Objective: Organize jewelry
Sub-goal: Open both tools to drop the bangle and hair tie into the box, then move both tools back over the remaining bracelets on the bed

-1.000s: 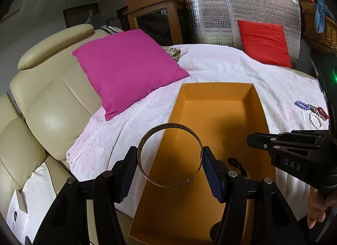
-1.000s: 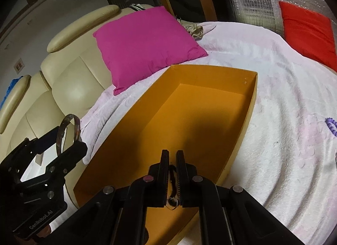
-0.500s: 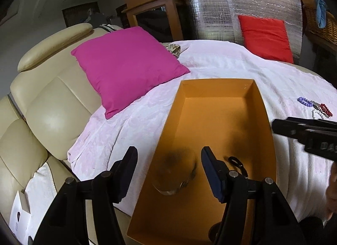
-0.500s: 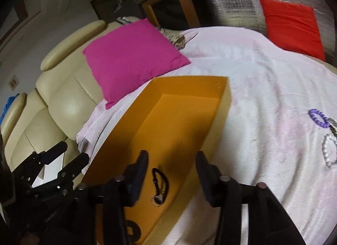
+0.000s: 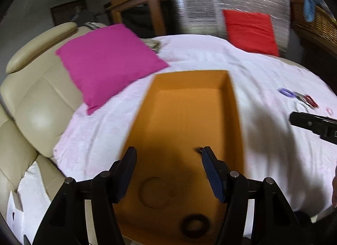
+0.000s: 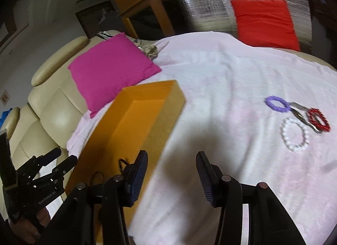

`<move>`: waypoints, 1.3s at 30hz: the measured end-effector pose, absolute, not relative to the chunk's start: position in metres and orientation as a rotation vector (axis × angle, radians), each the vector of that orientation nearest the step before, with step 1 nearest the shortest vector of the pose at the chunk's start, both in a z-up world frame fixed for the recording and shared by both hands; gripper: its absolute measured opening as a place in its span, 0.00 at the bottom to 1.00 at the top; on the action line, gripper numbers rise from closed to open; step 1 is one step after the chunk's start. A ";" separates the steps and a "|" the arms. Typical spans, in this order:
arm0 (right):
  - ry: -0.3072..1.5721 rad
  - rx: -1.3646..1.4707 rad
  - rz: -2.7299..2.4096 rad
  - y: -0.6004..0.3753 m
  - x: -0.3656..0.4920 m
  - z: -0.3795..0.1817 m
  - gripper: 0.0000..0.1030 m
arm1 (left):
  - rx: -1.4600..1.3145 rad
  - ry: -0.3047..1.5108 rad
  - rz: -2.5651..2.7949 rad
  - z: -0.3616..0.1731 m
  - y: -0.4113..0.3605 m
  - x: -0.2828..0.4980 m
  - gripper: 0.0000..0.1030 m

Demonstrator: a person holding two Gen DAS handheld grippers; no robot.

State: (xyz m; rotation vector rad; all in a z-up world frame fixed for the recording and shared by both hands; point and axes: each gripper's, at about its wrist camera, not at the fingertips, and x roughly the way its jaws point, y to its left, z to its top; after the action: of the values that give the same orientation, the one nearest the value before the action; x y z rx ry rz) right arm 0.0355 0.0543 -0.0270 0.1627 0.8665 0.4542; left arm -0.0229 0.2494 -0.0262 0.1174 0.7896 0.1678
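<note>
An orange box lies on the pink sheet. My left gripper hangs open over its near end with nothing between the fingers. Below it, on the box floor, lie a thin metal bangle and a dark ring. My right gripper is open and empty above the sheet, just right of the box. A black bracelet lies inside the box beside its left finger. Farther right on the sheet lie a purple bracelet, a red bracelet and a white pearl bracelet.
A magenta cushion leans on the cream sofa left of the box. A red cushion rests against a silver foil panel at the back. A metal clasp piece lies between the purple and red bracelets.
My left gripper let go of the metal bangle, which now lies in the box. My right gripper opened, left the black bracelet in the box and swung right over the sheet.
</note>
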 end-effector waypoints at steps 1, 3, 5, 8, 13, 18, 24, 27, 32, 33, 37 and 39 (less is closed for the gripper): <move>0.868 0.158 0.447 0.048 0.033 -0.029 0.50 | 0.123 0.799 0.144 -0.030 0.240 -0.024 0.64; 0.868 0.148 0.427 0.032 0.024 -0.034 0.50 | 0.134 0.817 0.104 -0.036 0.223 -0.026 0.64; 0.867 0.143 0.401 0.015 0.016 -0.039 0.50 | 0.145 0.837 0.081 -0.043 0.210 -0.028 0.64; 0.870 0.146 0.369 -0.016 0.001 -0.044 0.50 | 0.145 0.861 0.066 -0.051 0.199 -0.029 0.64; 0.849 0.170 0.297 -0.070 -0.024 -0.050 0.50 | 0.136 0.877 0.082 -0.061 0.191 -0.026 0.64; 0.842 0.233 0.221 -0.115 -0.031 -0.055 0.50 | 0.123 0.906 0.076 -0.072 0.187 -0.023 0.44; 0.816 0.305 0.134 -0.163 -0.038 -0.052 0.50 | 0.149 0.956 0.072 -0.088 0.181 -0.025 0.08; 0.811 0.361 0.098 -0.181 -0.039 -0.051 0.50 | 0.170 0.954 0.070 -0.087 0.180 -0.026 0.08; 0.801 0.423 0.052 -0.204 -0.040 -0.048 0.50 | 0.187 0.970 0.056 -0.085 0.184 -0.029 0.09; 0.799 0.435 0.046 -0.207 -0.040 -0.048 0.50 | 0.188 0.973 0.054 -0.085 0.184 -0.029 0.09; 0.792 0.456 0.029 -0.216 -0.043 -0.047 0.50 | 0.194 0.984 0.039 -0.084 0.192 -0.036 0.09; 0.788 0.461 0.029 -0.219 -0.045 -0.046 0.50 | 0.196 0.986 0.030 -0.083 0.193 -0.039 0.10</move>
State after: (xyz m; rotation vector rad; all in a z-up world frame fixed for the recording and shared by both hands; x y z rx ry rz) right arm -0.0447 -0.2193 -0.0458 0.4615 0.7878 0.0290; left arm -0.0386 0.1932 -0.0827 0.1961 0.9860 0.0300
